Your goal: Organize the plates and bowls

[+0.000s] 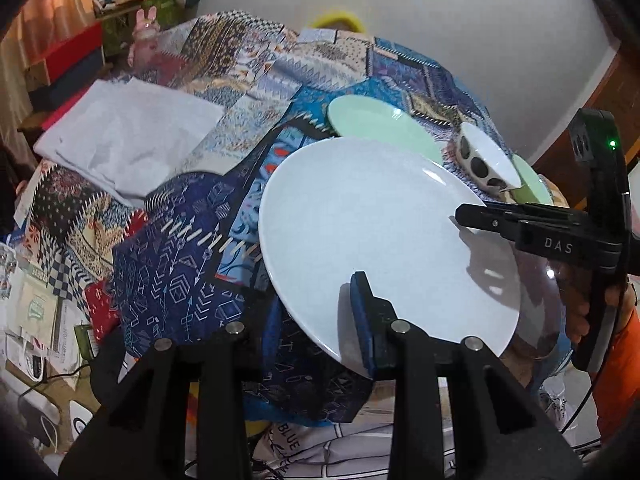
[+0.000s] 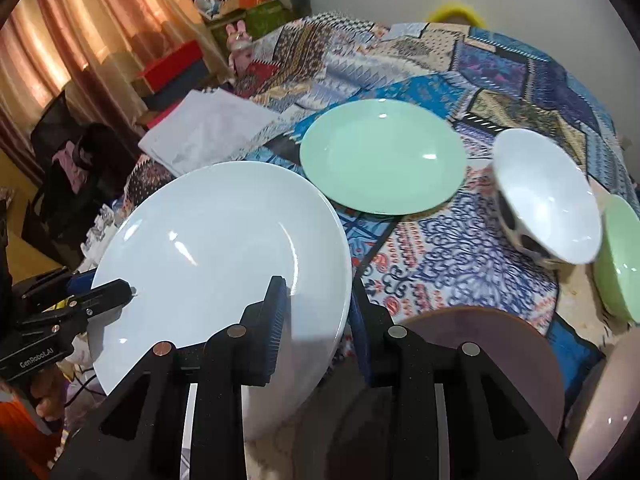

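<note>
Grip is confirmed on both sides: our left gripper (image 1: 362, 312) is clenched on the near rim of the white plate (image 1: 376, 220), and our right gripper (image 2: 316, 320) pinches the opposite rim, one pad above and one below. We hold the plate tilted and clear of the bench (image 2: 440, 240).

We judge the step in hand to be carrying this plate to a stack. The green plate (image 2: 384, 156), just beyond the white plate, looks the likely base. The next move calls for levelling the plate, centring it over the green one, and freeing one gripper before the other.

Right of the white plate, a spotted bowl (image 2: 548, 196) tips against a green bowl (image 2: 620, 256); nearer us lie pinkish dishes (image 2: 500, 344).

A patchwork cloth (image 1: 180, 280) covers the bench, with white paper (image 1: 132, 140) left of the plate. Curtains (image 2: 80, 40) and cluttered boxes (image 2: 172, 68) stand beyond.
</note>
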A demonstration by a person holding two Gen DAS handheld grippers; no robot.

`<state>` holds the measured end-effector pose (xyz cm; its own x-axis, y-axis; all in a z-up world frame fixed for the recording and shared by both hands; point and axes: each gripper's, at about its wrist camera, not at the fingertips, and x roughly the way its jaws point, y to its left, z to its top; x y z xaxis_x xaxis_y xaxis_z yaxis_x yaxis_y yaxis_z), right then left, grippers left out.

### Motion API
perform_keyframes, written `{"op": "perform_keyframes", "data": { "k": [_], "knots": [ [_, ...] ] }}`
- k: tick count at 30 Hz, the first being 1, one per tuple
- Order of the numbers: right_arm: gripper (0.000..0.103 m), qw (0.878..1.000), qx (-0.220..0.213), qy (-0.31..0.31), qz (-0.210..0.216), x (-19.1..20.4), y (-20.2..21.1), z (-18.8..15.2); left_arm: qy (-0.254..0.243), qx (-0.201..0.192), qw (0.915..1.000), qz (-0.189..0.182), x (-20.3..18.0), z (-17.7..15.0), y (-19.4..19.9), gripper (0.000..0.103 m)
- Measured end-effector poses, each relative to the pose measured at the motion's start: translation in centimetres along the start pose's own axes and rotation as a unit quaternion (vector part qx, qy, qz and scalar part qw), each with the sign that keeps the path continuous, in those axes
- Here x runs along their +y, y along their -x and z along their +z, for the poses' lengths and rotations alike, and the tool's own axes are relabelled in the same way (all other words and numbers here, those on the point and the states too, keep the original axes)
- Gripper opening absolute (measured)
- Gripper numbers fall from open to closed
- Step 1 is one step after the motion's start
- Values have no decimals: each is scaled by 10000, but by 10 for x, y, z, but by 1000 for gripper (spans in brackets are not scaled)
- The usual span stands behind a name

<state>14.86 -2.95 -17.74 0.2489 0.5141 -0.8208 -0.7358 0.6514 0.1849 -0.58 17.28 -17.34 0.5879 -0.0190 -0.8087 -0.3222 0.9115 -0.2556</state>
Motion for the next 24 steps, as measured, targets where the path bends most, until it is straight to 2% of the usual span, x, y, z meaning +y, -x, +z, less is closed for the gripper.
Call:
{"op": "perform_keyframes", "data": {
  "k": [14, 24],
  "knots": [
    [28, 9970, -638, -366, -262, -29, 61, -35, -509, -343, 9979, -225, -59, 8, 26, 32],
    [28, 9927, -878, -739, -373, -55, 88, -66, -869, -270, 9949, -431, -104, 7, 25, 32]
  ]
}}
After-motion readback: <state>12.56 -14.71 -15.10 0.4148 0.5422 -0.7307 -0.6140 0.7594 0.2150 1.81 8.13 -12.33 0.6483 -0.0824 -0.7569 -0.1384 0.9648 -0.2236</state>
